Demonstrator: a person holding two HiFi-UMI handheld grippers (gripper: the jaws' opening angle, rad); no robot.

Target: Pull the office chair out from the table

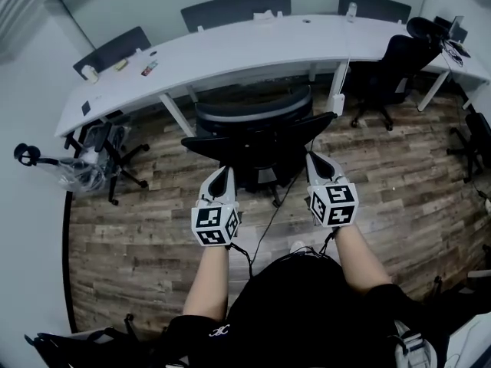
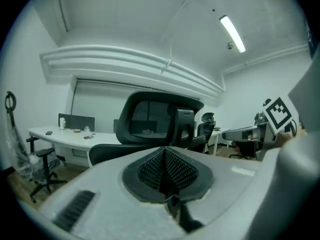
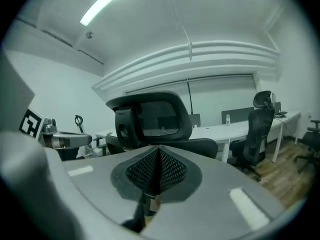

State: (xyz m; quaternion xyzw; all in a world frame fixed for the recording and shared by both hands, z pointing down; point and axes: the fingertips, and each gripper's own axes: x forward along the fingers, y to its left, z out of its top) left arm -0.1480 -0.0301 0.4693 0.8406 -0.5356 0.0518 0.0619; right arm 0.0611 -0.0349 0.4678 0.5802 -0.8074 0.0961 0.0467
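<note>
Judged nearly done, with chair [image 1: 253, 140] at centre frame, clear of the surface [image 1: 230, 52] edge, and left gripper [image 1: 222, 173] and right gripper [image 1: 316, 161] just below it, fingers closed, empty.

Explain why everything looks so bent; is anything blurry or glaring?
Head view: the wide lens bows the floorboards; light is even, no hard shadows. Left gripper view: black rounded corners, and a ceiling light strip glares white. Right gripper view: the same black corners, its ceiling light strip glares too; the office chair is fairly sharp.
</note>
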